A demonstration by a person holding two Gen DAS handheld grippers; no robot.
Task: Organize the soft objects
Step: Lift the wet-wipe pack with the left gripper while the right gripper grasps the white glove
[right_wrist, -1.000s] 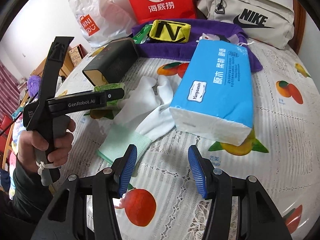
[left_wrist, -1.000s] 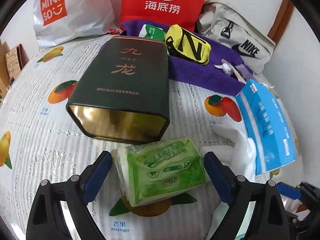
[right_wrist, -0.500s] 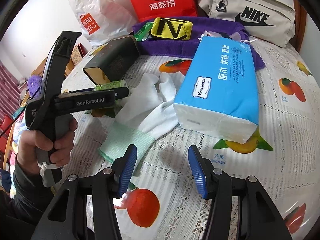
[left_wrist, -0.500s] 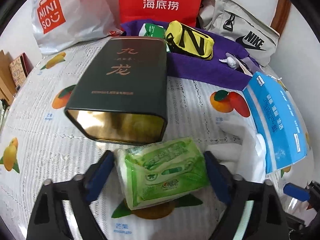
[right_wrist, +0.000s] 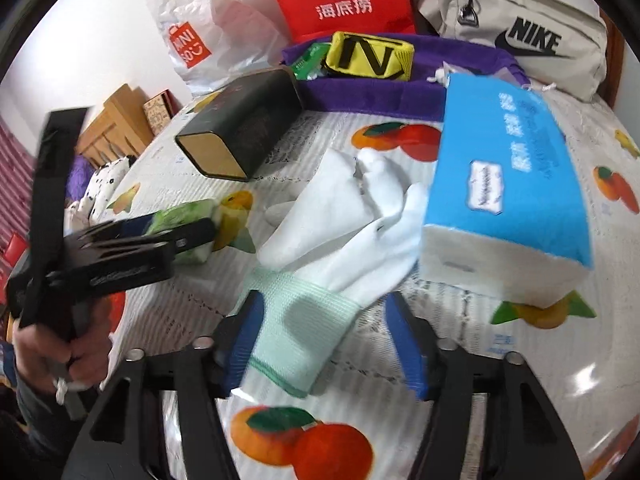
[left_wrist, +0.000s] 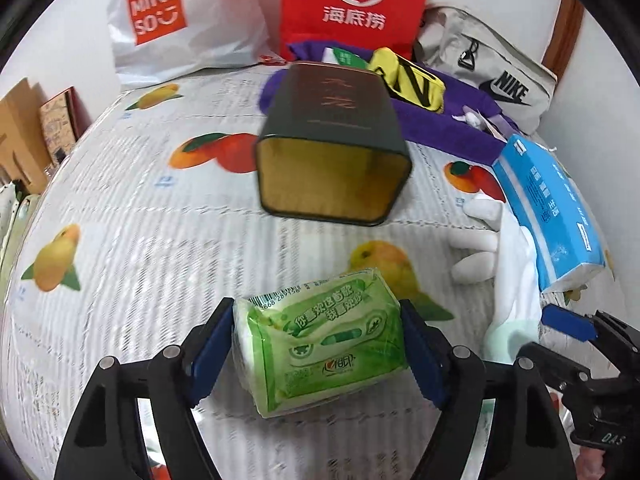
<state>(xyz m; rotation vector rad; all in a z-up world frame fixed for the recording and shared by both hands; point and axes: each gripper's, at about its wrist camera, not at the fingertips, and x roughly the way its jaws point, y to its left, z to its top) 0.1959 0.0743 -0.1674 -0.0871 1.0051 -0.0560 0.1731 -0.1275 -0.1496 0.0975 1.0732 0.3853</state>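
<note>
One green tissue pack [left_wrist: 320, 344] pinched in the left jaws — right jaws opening around one white glove [right_wrist: 340, 240].

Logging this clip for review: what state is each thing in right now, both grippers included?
Left gripper: shut on the green tissue pack.
Green tissue pack: clamped between the jaws.
Right gripper: jaws opening, astride the glove's cuff.
White glove: lying flat, cuff toward the camera.
Dark tin: on its side, open end facing the left gripper.
Blue tissue pack: lying beside the glove.
</note>
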